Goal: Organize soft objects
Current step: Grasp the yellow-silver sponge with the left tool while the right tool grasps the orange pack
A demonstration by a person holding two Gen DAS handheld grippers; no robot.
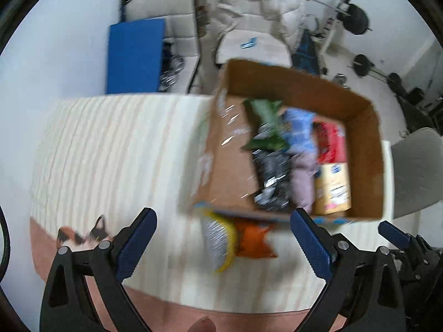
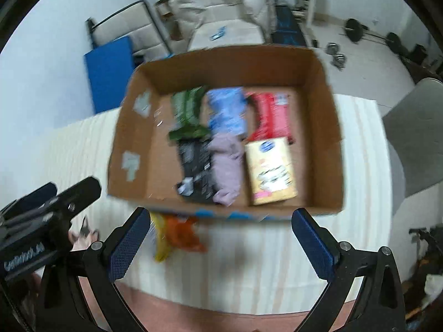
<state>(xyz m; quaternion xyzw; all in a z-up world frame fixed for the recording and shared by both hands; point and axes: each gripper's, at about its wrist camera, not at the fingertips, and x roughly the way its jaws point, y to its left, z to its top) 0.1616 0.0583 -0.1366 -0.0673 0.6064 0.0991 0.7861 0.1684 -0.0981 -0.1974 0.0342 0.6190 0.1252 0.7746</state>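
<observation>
An open cardboard box [image 1: 304, 83] [image 2: 221, 63] stands on the striped tablecloth [image 2: 249, 262]. In it lie green [image 2: 188, 110], blue [image 2: 227, 110], red [image 2: 270, 116], black [image 2: 195, 171], lilac [image 2: 227, 166] and cream [image 2: 271, 171] soft packs. An orange pouch [image 1: 254, 240] [image 2: 185, 233] and a yellow-edged silver pack [image 1: 221, 240] [image 2: 160, 240] rest on the cloth just before the box's near wall. My left gripper [image 1: 223, 213] hangs open above those two, holding nothing. My right gripper [image 2: 220, 212] is open and empty over the box's near wall.
A black, white and orange patterned thing [image 1: 83, 235] lies at the table's near left edge. Behind the table stand a chair with a white puffy jacket [image 1: 249, 5], a blue mat [image 1: 133, 55] and barbell weights [image 1: 357, 19]. A grey chair [image 2: 415, 132] is at the right.
</observation>
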